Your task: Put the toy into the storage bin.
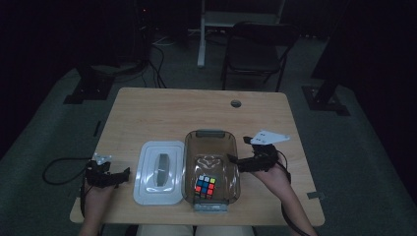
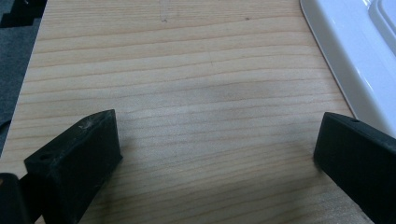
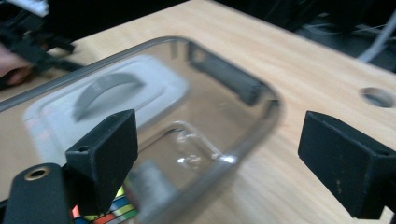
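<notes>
A clear brownish plastic box stands open near the table's front, with a multicoloured puzzle cube lying in its near end. Its white lid, grey handle up, lies flat just left of it. My right gripper hovers at the box's right rim, jaws wide apart and empty. In the right gripper view those jaws straddle the box's rim, and the cube peeks out low left. My left gripper rests open left of the lid; its view shows bare wood between the jaws and the lid's edge.
The wooden table has a round cable hole at the back. A folding chair and stand bases sit on the dark floor beyond. The far half of the tabletop is bare wood.
</notes>
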The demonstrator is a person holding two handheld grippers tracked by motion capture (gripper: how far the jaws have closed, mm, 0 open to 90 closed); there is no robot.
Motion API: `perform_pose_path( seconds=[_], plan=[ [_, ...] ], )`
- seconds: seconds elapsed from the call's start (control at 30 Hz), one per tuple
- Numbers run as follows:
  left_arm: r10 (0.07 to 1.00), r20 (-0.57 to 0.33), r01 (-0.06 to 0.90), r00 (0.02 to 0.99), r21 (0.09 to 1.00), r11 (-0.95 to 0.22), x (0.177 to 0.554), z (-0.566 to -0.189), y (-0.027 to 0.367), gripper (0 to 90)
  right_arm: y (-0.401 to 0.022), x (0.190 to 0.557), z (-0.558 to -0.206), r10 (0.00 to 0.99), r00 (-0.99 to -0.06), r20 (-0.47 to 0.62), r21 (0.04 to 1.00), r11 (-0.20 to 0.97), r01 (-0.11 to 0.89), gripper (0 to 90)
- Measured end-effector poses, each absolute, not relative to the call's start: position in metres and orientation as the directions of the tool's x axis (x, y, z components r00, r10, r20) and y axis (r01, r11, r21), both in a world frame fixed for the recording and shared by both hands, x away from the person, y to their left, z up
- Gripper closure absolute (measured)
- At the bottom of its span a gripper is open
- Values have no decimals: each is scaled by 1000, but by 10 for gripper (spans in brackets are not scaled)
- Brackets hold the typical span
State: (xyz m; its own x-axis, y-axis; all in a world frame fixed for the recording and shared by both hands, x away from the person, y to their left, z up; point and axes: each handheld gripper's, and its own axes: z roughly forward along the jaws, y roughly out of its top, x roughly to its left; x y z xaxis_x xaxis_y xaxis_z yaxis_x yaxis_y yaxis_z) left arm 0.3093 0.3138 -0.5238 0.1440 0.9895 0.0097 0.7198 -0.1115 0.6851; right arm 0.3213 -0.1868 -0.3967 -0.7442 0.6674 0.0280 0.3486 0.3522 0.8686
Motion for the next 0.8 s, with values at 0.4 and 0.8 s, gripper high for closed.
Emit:
perform_pose_path(
  seconds=[0.4,0.8],
  plan=[
    [989,11,720,145,684,-113,309,-524,314,12,-237,322,-411,783,-621,37,887,261,382,120],
    [989,11,721,145,684,-113,309,-524,314,12,-259,314,-456,849,-529,12,882,240,406,120]
  ],
)
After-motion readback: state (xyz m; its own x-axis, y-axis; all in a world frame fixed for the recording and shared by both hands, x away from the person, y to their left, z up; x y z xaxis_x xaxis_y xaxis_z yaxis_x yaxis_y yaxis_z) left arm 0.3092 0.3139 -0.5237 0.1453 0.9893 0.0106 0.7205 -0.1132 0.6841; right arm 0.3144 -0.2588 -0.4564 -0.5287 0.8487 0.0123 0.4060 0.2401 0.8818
